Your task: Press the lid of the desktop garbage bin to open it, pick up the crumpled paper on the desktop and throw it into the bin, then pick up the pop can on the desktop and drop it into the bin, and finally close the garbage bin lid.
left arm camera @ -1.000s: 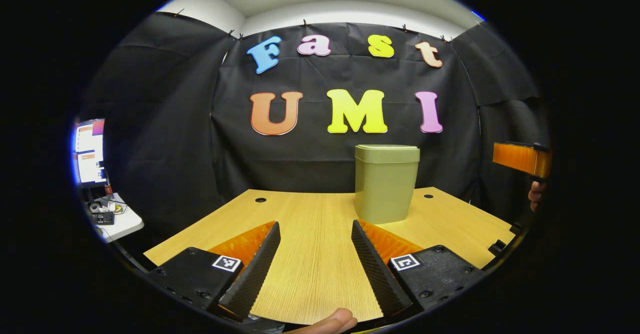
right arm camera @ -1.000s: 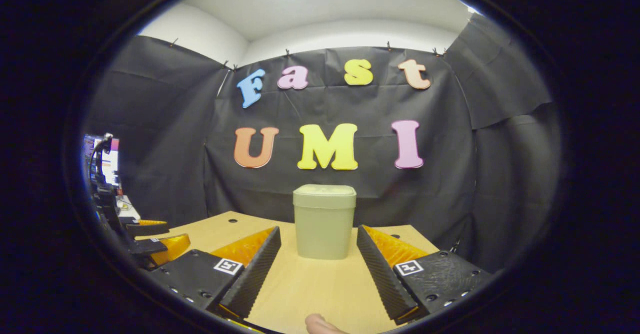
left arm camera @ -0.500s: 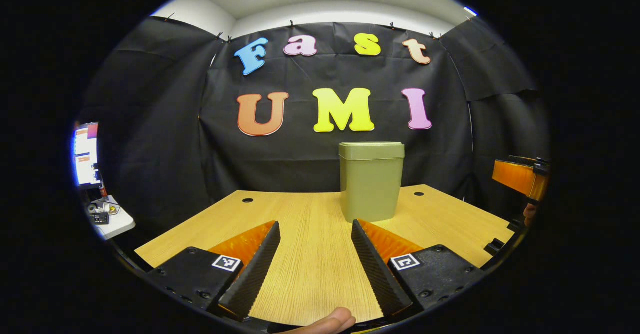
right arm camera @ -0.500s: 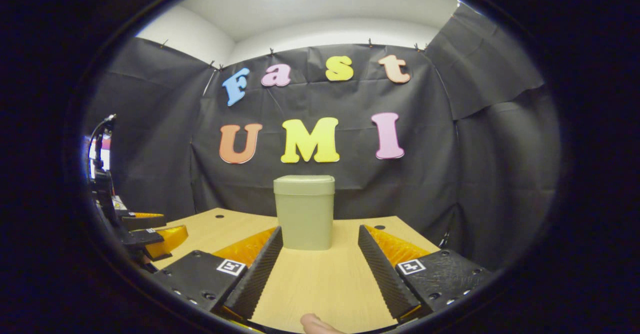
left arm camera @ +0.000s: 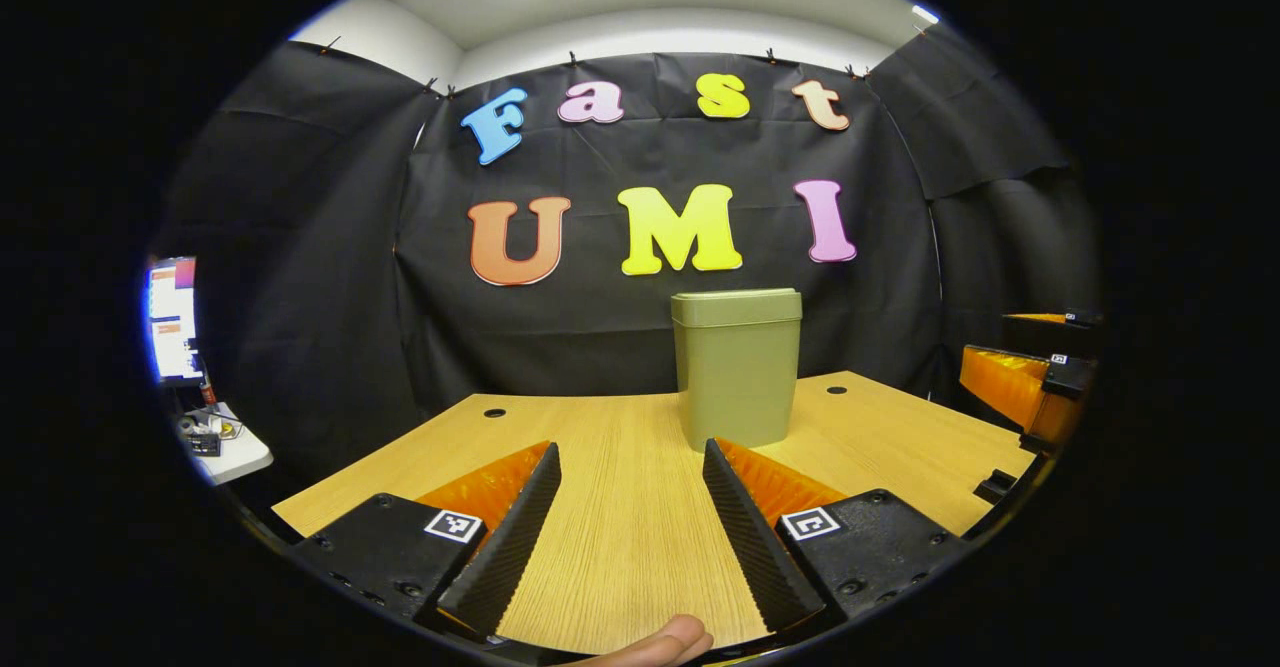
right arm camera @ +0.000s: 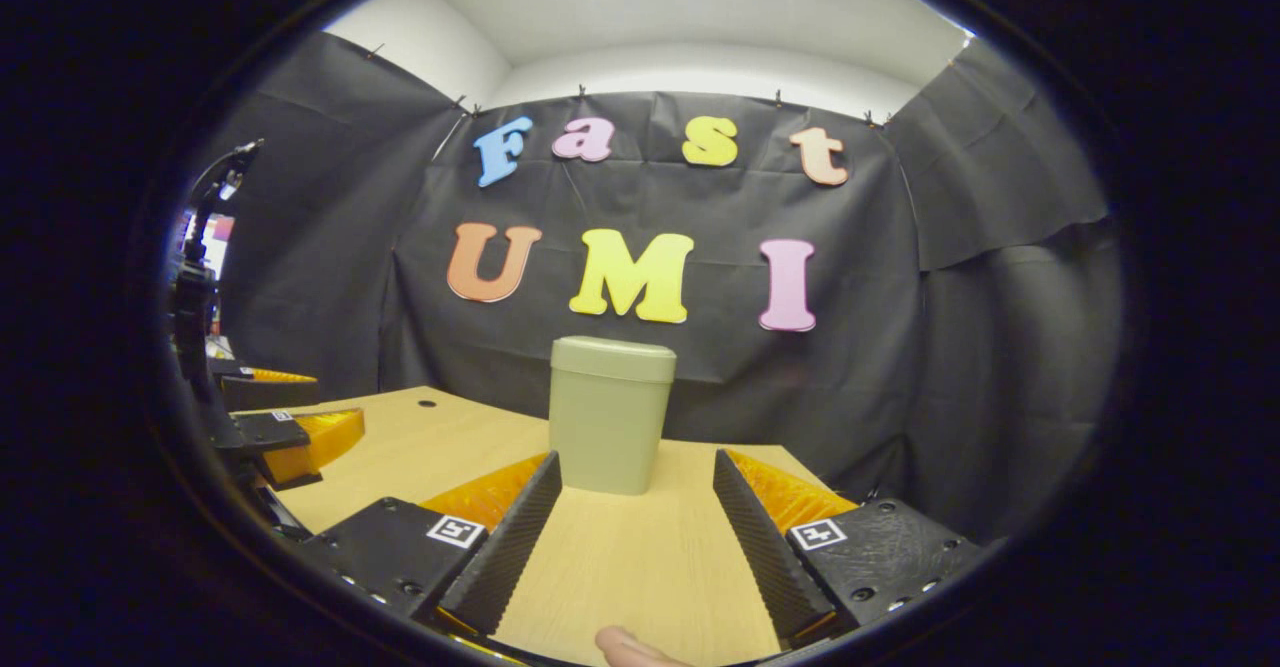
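Note:
The olive-green garbage bin (left arm camera: 737, 367) stands upright on the wooden desk (left arm camera: 600, 467) near its far edge, lid down. In the left gripper view my left gripper (left arm camera: 630, 457) is open over bare wood, the bin just beyond its right finger. In the right gripper view my right gripper (right arm camera: 636, 465) is open too, with the bin (right arm camera: 607, 414) standing ahead between its fingertips. The right gripper (left arm camera: 1030, 372) also shows at the right edge of the left gripper view. The left gripper (right arm camera: 285, 417) shows at the left of the right gripper view.
Two round cable holes (left arm camera: 494, 413) (left arm camera: 837, 389) sit near the desk's far corners. A monitor (left arm camera: 172, 319) and a small white table with clutter (left arm camera: 220, 445) stand beyond the desk's left side. A fingertip (left arm camera: 660, 642) shows at the bottom of the left gripper view.
Both grippers stayed open. In the left gripper view the bin drifted left and the right gripper sank lower at the right edge. The right gripper view tilted and shifted slightly.

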